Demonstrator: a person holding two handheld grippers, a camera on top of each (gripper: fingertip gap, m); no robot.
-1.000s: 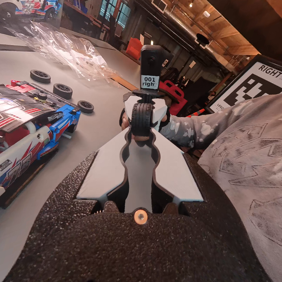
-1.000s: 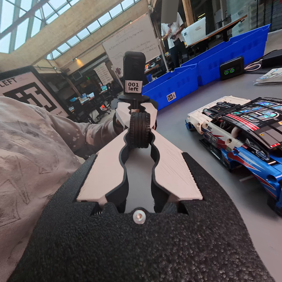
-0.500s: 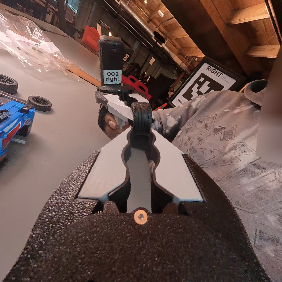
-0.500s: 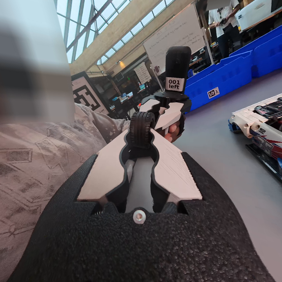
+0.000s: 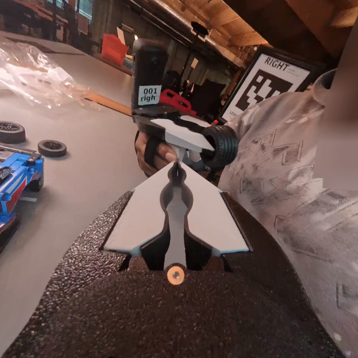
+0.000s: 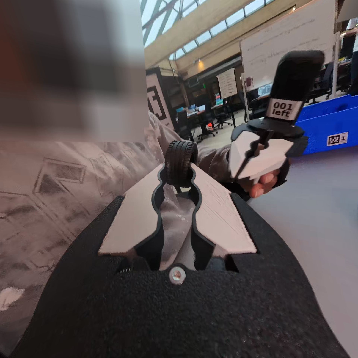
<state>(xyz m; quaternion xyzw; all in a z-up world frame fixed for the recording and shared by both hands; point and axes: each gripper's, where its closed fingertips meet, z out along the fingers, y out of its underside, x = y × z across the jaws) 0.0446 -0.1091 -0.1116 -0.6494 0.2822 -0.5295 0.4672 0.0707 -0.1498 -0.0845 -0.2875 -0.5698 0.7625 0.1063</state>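
My right gripper [image 6: 179,167] is shut on a small black rubber tyre [image 6: 181,155] and holds it upright in the air, close to a person's grey patterned sweatshirt [image 6: 58,184]. In the left wrist view the same tyre [image 5: 222,147] sits between the right gripper's [image 5: 211,140] white fingers. My left gripper [image 5: 177,164] is shut and empty, its tips just below and left of the right gripper. In the right wrist view the left gripper [image 6: 237,174] is off to the right of the tyre, apart from it.
A blue, white and red toy race car [image 5: 17,178] stands on the grey table [image 5: 87,174] at the left. Two loose black wheels [image 5: 52,148] lie beside it. A crumpled clear plastic bag [image 5: 29,77] lies farther back. Blue bins [image 6: 329,124] stand at the table's far side. The grippers' ends are close to 6 cm from one another.
Both grippers held the tyre together. My left gripper has let go, drawn away and shut empty. My right gripper keeps the tyre and has swung it toward the person's chest.
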